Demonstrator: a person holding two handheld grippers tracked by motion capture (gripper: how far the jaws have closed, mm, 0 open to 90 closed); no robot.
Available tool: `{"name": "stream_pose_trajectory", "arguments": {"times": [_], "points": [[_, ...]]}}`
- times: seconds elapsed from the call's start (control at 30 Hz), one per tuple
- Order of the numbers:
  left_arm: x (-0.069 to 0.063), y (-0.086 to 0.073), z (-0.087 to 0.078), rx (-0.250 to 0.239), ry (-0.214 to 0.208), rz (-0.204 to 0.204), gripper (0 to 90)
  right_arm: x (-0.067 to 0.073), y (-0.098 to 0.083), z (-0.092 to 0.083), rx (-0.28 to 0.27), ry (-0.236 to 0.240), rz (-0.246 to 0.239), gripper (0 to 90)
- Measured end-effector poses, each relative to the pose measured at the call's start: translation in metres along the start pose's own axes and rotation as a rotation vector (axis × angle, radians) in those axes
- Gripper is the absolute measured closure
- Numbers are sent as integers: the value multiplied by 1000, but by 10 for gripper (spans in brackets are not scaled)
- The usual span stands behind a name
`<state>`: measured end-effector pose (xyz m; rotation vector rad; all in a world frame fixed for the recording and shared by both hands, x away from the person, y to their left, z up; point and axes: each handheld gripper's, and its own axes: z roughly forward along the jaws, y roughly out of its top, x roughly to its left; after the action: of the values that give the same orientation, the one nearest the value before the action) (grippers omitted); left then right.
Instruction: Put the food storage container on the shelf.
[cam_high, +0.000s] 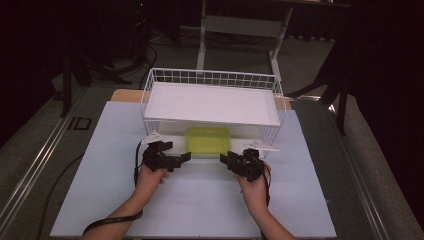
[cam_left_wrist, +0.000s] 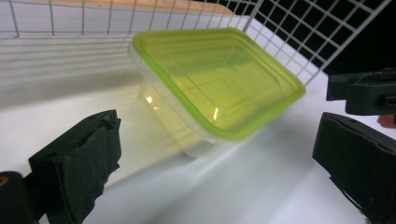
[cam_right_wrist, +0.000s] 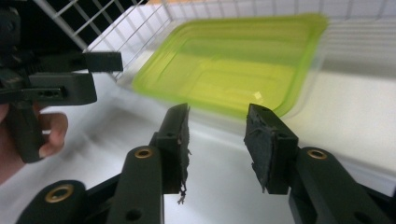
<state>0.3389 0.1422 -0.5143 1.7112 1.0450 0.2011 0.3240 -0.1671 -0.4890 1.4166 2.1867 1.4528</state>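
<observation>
Currently left gripper (cam_high: 182, 159) spread wide w/ nothing between jaws; right gripper (cam_high: 228, 158) part-open, also empty. Box (cam_high: 208, 140) w/ green lid sits on table under basket (cam_high: 150, 95) shelf, just beyond both. Recommend: approach level, square on box sides, avoid basket wire.

A white wire basket (cam_high: 212, 78) stands on the far part of the table; a white board (cam_high: 210, 103) lies flat inside it like a shelf, tilted a little toward the near side; the table surface (cam_high: 200, 200) is covered with a pale sheet; at the far edge a strip of wood (cam_high: 125, 95) shows under the sheet. Behind the table the floor is grey; a white metal frame with two legs (cam_high: 240, 30) stands there; black cables (cam_high: 145, 60) lie on the floor at the left; a metal rail (cam_high: 35, 155) runs along the left side of the table.
</observation>
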Motion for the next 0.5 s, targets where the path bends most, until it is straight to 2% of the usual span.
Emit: {"name": "stream_pose_trajectory", "arguments": {"times": [0.1,0.2,0.23,0.33,0.47,0.5], "points": [[-7,-2,-9,-22,17,65,20,5,-6,4,9,6,-23,668],[-12,-3,-20,-58,13,109,20,9,-11,9,24,-7,-49,821],[-13,-4,-24,-69,4,112,20,11,-12,11,35,-10,-48,896],[-14,-8,-34,-72,7,137,20,13,-14,18,56,-24,-56,900],[-14,-15,-43,-64,2,128,20,14,-15,26,68,-23,-46,900],[-14,-19,-48,-49,5,132,20,14,-15,28,67,-26,-46,900]]}}
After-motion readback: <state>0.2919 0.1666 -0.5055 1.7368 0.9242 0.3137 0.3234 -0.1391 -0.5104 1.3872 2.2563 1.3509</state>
